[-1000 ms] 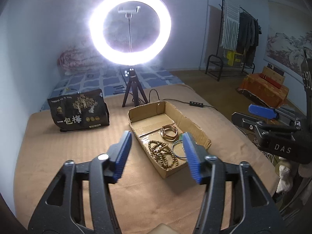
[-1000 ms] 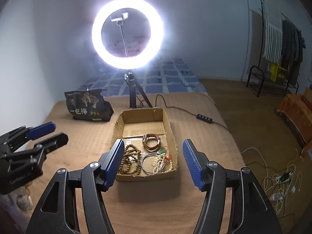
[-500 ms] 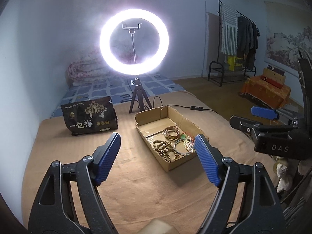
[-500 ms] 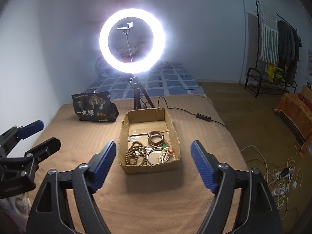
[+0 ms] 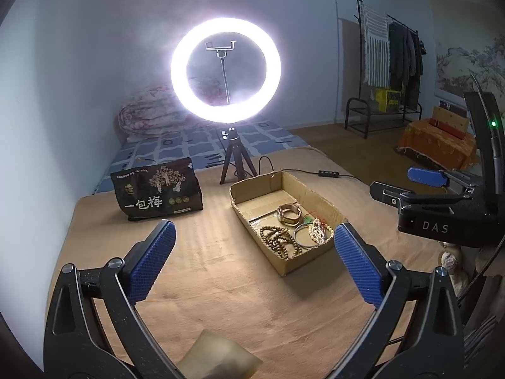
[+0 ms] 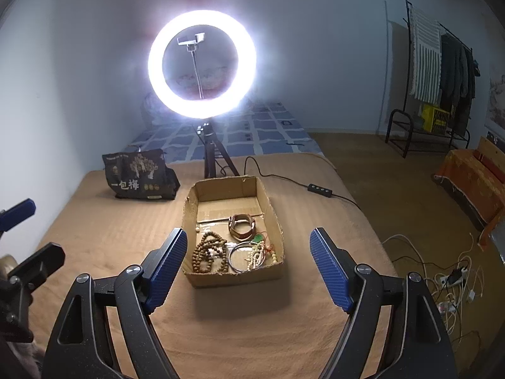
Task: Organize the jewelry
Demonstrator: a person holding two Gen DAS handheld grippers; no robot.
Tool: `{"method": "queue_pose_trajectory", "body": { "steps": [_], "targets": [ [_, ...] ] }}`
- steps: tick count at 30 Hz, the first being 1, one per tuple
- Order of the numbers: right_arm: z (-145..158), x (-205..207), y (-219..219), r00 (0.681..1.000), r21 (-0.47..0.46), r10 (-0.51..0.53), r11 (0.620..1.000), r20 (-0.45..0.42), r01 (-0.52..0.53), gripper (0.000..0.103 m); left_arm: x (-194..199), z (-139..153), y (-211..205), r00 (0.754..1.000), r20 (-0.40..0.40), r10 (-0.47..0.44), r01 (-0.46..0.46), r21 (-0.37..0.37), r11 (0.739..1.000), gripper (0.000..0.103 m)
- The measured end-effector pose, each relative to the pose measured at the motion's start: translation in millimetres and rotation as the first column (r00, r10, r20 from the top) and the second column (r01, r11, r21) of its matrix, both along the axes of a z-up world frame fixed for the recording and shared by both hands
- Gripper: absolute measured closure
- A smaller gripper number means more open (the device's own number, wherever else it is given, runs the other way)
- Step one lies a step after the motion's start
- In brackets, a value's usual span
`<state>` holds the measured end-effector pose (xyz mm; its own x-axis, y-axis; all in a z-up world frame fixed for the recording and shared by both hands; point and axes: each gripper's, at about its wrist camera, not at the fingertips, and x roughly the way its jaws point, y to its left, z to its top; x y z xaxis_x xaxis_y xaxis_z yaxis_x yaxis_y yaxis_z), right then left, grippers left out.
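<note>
Blanket [image 6: 252, 331] bare around cardboard box [image 6: 233, 279]

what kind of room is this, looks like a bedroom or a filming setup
Probably a bedroom doubling as a filming spot: a bed with a blue checked cover behind the work surface, a clothes rack hung with garments, and a lit ring light on a tripod.

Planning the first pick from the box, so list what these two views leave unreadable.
- Near floor of the cardboard box, left wrist view: hidden behind its front wall.
- Green pendant, right wrist view: too small to identify.
- Pale bead strand, right wrist view: overlaps the metal bangle; whether tangled is unclear.
- Left gripper, right wrist view: cut off by the left edge.
</note>
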<state>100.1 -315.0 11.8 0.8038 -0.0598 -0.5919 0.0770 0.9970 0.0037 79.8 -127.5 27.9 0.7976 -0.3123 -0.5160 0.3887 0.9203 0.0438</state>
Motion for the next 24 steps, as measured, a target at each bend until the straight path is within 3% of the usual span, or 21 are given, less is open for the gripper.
{"method": "queue_pose_trajectory", "body": {
  "steps": [24],
  "targets": [
    [-1.6,-0.1,-3.9,1.000,-0.028,-0.021,0.999,-0.008,0.021,0.022,3.3,-7.8,-3.4,1.000,-0.017,-0.001,0.001,0.020,1.000,0.000]
  ]
}}
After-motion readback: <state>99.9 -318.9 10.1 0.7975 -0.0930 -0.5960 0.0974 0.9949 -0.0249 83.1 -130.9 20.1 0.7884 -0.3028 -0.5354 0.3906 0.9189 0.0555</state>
